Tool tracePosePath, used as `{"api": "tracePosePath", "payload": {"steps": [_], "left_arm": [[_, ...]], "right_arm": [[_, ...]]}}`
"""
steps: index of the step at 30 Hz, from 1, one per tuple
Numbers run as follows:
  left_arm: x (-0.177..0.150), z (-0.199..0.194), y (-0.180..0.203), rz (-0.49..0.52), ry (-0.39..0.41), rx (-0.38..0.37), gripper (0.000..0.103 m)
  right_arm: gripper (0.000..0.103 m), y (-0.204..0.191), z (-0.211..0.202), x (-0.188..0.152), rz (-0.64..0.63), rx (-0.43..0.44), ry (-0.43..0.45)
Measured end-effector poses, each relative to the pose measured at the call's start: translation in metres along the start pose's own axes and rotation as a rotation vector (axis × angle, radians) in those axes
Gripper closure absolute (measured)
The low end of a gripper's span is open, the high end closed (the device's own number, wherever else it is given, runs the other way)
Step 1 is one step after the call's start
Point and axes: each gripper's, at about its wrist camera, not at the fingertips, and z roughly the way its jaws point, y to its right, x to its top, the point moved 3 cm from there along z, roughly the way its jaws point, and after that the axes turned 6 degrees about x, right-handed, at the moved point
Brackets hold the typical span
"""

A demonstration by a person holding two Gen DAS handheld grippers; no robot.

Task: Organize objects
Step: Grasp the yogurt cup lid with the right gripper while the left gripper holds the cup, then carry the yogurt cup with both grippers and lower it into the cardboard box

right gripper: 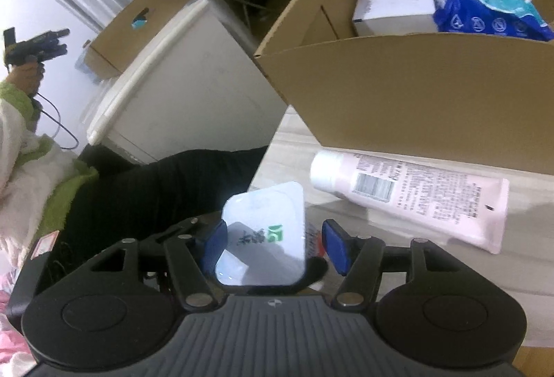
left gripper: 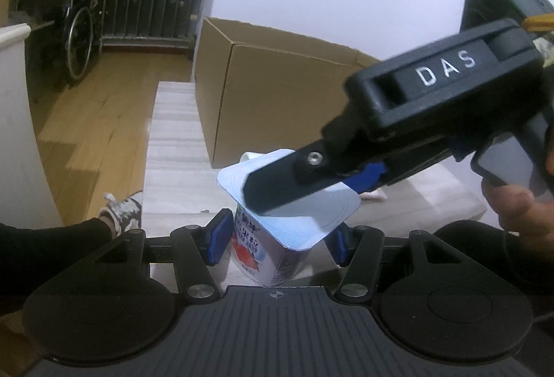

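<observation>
A white yogurt cup (left gripper: pixel 273 231) with a foil lid and red fruit print stands on the pale table (left gripper: pixel 173 148). My left gripper (left gripper: pixel 278 243) is open, its blue pads on either side of the cup, not clearly touching. My right gripper (left gripper: pixel 277 186) reaches in from the right over the cup's lid. In the right wrist view the cup (right gripper: pixel 263 235) sits between the right gripper's (right gripper: pixel 273 245) open blue pads. A pink-white tube (right gripper: pixel 415 193) lies on the table beside the cardboard box (right gripper: pixel 415 89).
The open box (left gripper: pixel 270 89) stands at the table's far side and holds a white carton (right gripper: pixel 394 11) and a blue packet (right gripper: pixel 491 13). A white cabinet (right gripper: pixel 180 79) stands left of the table. Another person with a gripper (right gripper: pixel 34 44) is at far left.
</observation>
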Motion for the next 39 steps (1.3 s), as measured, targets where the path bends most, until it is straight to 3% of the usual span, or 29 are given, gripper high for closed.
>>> {"api": "tracePosePath", "payload": {"steps": [10,11,15,24,29,33,39], "left_arm": [[0.001,-0.004,0.006,0.02,-0.007,0.018,0.048],[0.001,-0.005,0.006,0.013,-0.011,0.019,0.048],[0.006,-0.011,0.002,-0.019,-0.01,0.006,0.05],[0.029,-0.025,0.023,0.061,0.001,0.008,0.05],[0.066,-0.037,0.038,0.104,0.065,-0.037,0.05],[0.108,-0.039,0.051,0.17,0.114,-0.037,0.05],[0.17,0.011,0.047,0.239,0.078,-0.065,0.05]], "right_arm": [[0.041,-0.015,-0.003,-0.007,-0.089,-0.034,0.014],[0.05,-0.016,-0.005,-0.007,-0.09,-0.037,0.023],[0.055,-0.011,-0.017,-0.006,-0.047,0.007,0.029],[0.056,-0.017,-0.057,-0.002,-0.03,0.058,0.095],[0.057,-0.034,-0.101,0.016,-0.08,0.055,0.189],[0.057,-0.041,-0.132,0.048,-0.079,0.071,0.252],[0.057,-0.025,-0.135,0.113,-0.089,0.025,0.291]]}}
